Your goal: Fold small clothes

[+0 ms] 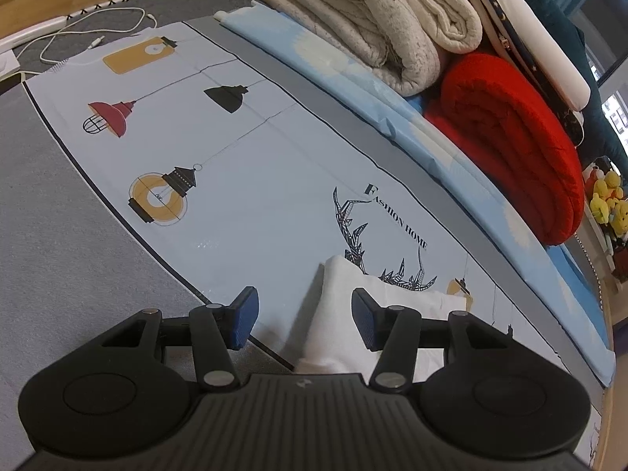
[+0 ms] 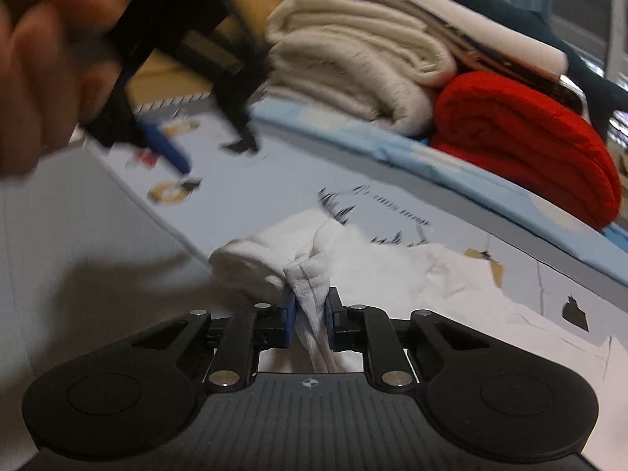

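White cloth [image 2: 314,267], a small soft piece of clothing, is pinched between the two blue pads of the right gripper [image 2: 310,314]. The pads are almost closed, with only the bunched cloth between them. The rest of the cloth spreads out to the right on the light blue mat [image 2: 243,204], near the mat's front edge.

The left gripper [image 1: 304,320] has its fingers wide apart and holds nothing. It sits above the front edge of the mat, and a corner of the white cloth [image 1: 341,314] shows between its pads [image 1: 245,322] without touching them. In the right wrist view the left gripper [image 2: 172,90] is a dark blur high up on the left, with a hand [image 2: 43,59] around it.

The mat has pictures of lamps and deer horns with the words "Fashion Home" [image 1: 396,216]. Along the far edge of the bed lie a cream blanket [image 1: 373,23] and a red blanket [image 1: 514,145], touching each other. A white cable [image 1: 90,35] curls near the far left corner.
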